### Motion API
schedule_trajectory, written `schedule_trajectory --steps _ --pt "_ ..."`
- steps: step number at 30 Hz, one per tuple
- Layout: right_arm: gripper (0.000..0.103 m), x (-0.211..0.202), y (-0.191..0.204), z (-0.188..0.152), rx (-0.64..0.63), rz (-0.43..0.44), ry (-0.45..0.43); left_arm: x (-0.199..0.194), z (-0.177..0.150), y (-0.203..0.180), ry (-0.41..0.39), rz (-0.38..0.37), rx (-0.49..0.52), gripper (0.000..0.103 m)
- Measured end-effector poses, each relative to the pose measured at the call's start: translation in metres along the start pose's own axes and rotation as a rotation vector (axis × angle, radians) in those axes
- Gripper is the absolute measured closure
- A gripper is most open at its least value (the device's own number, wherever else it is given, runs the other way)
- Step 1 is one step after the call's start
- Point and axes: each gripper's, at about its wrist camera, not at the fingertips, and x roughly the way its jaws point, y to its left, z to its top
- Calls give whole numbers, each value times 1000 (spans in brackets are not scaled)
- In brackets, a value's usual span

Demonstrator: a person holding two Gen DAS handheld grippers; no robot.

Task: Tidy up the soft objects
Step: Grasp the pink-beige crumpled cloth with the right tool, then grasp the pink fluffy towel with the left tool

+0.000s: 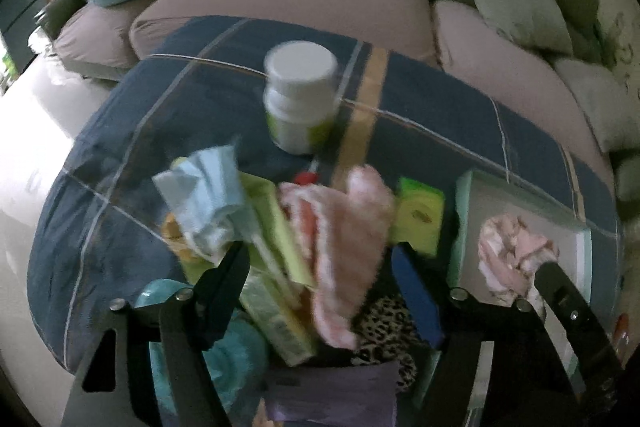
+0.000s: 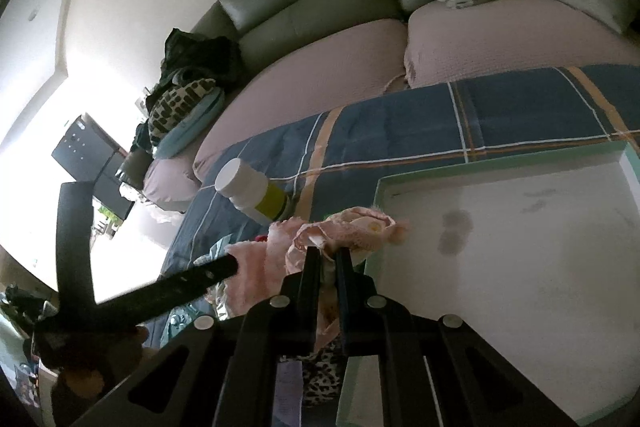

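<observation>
Right wrist: claw [image 2: 328, 255] clamping pink cloth [image 2: 360, 227]

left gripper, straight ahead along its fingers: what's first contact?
Most likely the pink fringed cloth lying between the open fingers of the left gripper, on top of the green boxes. The frame is blurred, so depth is uncertain.

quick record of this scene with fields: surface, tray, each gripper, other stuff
surface: blue plaid blanket
tray: shallow white tray with green rim, inside bare
right gripper: shut on a crumpled pink cloth at the tray's near left edge
left gripper: fingers apart over the pile, a pink towel between them, no grip visible
pile: light blue cloth, green boxes, leopard-print fabric
upright item: white bottle with a yellow-green label
behind: sofa with cushions
</observation>
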Motion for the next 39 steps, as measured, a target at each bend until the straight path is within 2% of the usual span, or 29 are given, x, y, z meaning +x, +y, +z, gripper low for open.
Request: schedule_trajectory --steps 3,8,13,22,32,39 --pt "94 -2 -2 1 4 -2 -5 7 -2 -17 12 1 54 32" --pt "94 -7 -6 0 18 -9 -14 24 -2 -34 46 -3 88 47" --pt "95 -11 -11 1 33 -11 -23 43 -2 -43 76 22 103 49" --pt "95 -11 -16 2 50 -24 -20 65 4 -34 96 61 63 49" --pt "95 -9 -17 3 49 -26 -12 80 8 -25 98 63 21 80" --pt "95 -7 -17 3 49 -31 -5 75 10 -16 90 24 -9 86"
